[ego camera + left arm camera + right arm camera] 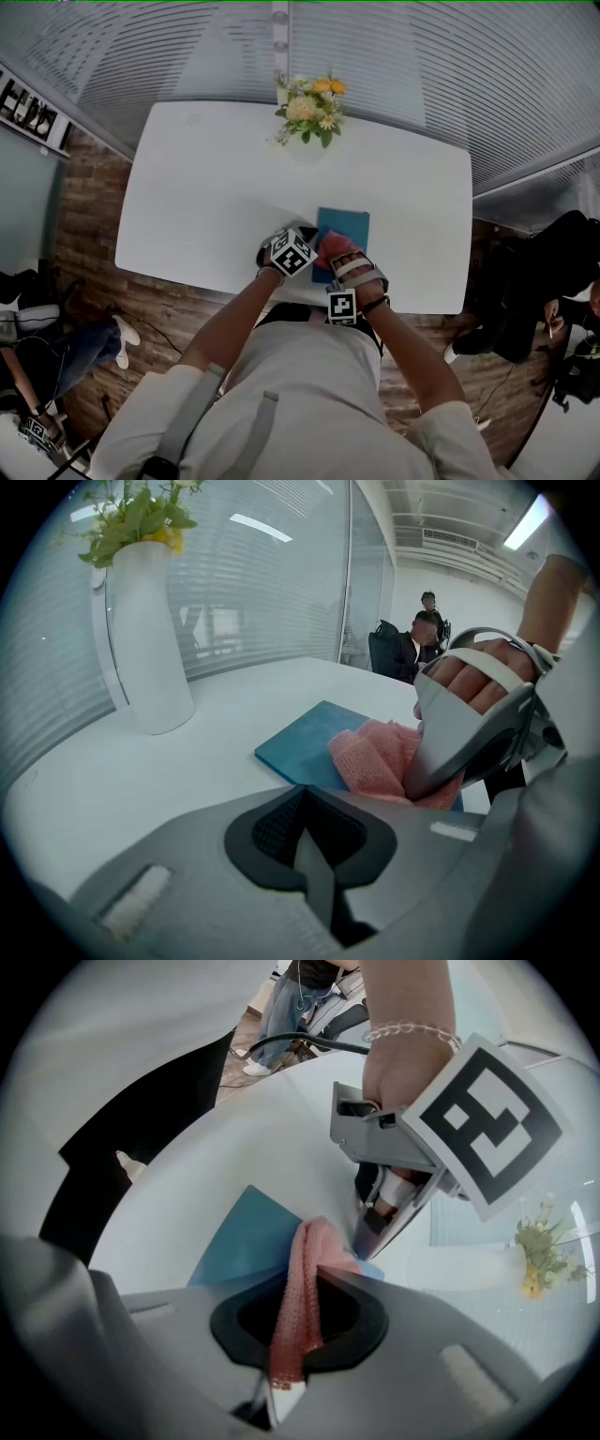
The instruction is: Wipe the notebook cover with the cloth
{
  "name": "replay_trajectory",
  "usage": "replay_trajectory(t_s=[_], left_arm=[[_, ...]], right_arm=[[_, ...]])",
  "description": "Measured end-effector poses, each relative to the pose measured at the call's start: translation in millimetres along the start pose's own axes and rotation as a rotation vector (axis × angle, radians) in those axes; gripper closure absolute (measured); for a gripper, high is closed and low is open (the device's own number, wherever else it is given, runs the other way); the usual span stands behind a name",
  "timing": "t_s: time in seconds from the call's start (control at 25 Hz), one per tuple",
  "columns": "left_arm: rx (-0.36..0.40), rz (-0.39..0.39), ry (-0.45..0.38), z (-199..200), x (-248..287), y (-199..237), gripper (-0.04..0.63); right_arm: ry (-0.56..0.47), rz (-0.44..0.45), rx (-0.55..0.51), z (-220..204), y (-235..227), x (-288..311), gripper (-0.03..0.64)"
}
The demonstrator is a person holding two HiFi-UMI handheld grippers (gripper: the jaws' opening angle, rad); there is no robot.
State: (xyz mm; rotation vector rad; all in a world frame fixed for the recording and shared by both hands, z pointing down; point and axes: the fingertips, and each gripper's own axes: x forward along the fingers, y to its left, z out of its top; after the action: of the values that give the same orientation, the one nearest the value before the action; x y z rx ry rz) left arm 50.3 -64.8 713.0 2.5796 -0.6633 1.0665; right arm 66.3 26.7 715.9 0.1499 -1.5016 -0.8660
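Cloth (302, 1283) pink, bunched (teal notebook (242, 1243) beneath)

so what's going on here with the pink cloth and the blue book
A person is working two hand-held grippers at a white table. The right claw is shut on a pink mesh cloth, which rests on the flat teal notebook. The left claw is shut and empty, its tip down by the notebook's edge beside the cloth; whether it presses the cover is unclear. A white vase of flowers stands at the far side.
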Motion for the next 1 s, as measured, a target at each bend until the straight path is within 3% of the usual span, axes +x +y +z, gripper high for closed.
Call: replay_trajectory(t_s=[1.0], left_arm=[[-0.003, -0.003, -0.001, 1.4, -2.1, -1.0, 0.594]], right_arm=[[-0.016, 0.001, 0.014, 6.5, 6.1, -7.0, 0.611]])
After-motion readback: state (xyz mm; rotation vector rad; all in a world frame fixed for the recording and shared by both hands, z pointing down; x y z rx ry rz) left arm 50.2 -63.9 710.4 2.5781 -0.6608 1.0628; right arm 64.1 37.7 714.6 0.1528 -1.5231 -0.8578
